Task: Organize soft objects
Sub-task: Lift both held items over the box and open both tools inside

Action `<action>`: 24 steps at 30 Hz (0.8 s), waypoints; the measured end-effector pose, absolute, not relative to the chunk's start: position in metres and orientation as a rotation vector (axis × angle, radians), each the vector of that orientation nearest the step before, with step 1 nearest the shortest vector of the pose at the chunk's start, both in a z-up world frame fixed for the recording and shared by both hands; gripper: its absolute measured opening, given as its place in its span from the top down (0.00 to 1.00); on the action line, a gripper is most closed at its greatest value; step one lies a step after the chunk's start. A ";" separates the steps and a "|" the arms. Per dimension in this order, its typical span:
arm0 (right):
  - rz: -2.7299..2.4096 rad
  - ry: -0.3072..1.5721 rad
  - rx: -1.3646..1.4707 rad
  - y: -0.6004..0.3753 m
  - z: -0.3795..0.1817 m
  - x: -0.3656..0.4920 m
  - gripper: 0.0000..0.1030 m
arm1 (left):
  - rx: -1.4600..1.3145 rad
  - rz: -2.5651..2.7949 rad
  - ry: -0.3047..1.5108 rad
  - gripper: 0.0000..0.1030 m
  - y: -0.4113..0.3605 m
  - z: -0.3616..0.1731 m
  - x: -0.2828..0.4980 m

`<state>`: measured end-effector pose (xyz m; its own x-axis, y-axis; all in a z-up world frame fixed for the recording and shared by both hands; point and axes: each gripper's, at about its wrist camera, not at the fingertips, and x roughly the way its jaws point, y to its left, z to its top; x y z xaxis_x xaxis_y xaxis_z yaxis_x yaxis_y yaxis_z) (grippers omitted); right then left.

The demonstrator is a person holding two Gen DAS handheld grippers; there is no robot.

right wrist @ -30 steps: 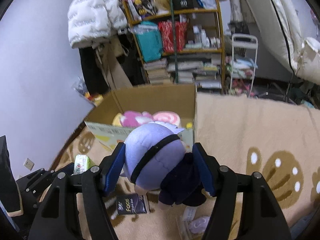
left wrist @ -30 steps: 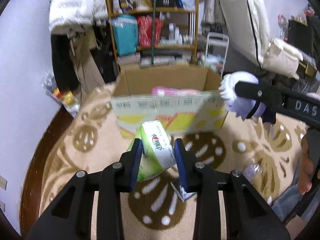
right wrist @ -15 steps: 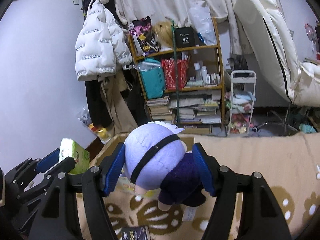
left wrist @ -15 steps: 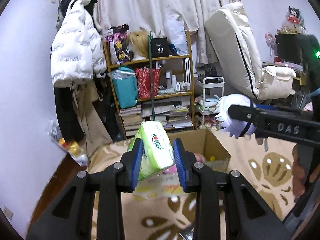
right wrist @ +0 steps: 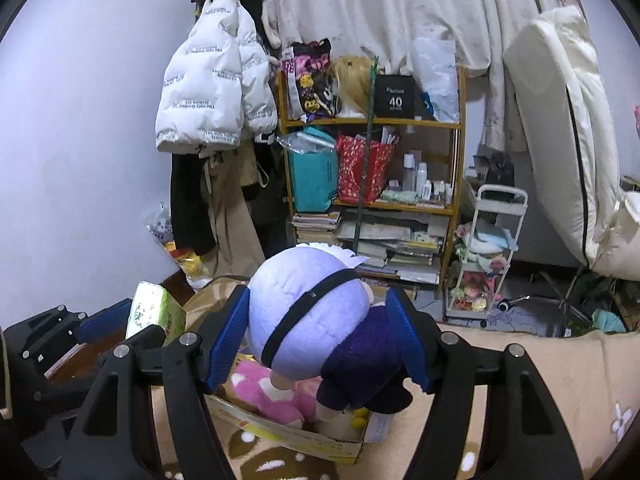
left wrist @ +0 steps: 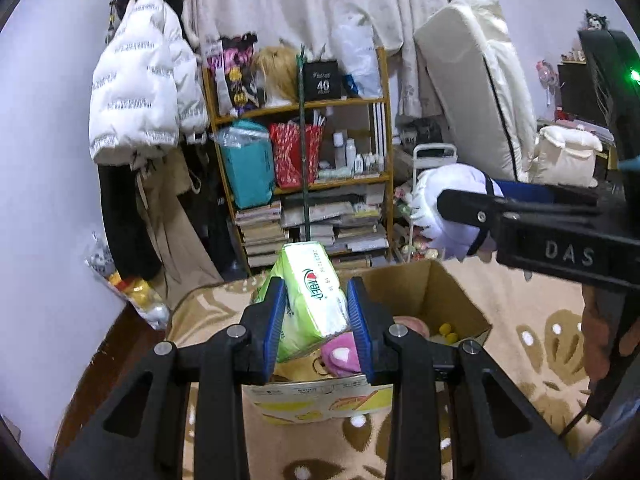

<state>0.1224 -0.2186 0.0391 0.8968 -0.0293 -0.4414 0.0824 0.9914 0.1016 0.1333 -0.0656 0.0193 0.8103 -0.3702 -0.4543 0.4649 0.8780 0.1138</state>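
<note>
My left gripper (left wrist: 316,286) is shut on a green and white tissue pack (left wrist: 306,272), which it holds above the near side of an open cardboard box (left wrist: 452,304). A pink plush (left wrist: 340,356) and small yellow pieces lie inside that box. In the right wrist view my right gripper (right wrist: 318,300) is shut on a plush doll (right wrist: 296,280) with a lilac head, a black band and a dark purple body. The doll hangs over the box (right wrist: 288,436), just above the pink plush (right wrist: 260,388). The tissue pack (right wrist: 150,310) shows at the left there.
The box stands on a beige patterned rug (left wrist: 540,344). Behind it are a crowded wooden shelf (right wrist: 376,204), hanging coats (right wrist: 216,88), a small white trolley (right wrist: 488,256) and an upright mattress (left wrist: 472,88). A person's hand (left wrist: 596,344) grips the right tool.
Both grippers have risen with their loads and moved from in front of the box to above its opening. The grips on the tissue pack and the doll are unchanged.
</note>
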 end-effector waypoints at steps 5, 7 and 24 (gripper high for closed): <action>-0.042 0.523 0.180 -0.228 0.007 0.141 0.29 | 0.219 -0.435 0.517 0.69 -0.067 -0.007 0.158; -0.036 0.545 0.183 -0.229 -0.003 0.147 0.29 | 0.222 -0.424 0.541 0.69 -0.067 -0.016 0.164; 0.008 0.610 0.209 -0.229 -0.028 0.153 0.25 | 0.207 -0.357 0.668 0.66 -0.062 -0.035 0.176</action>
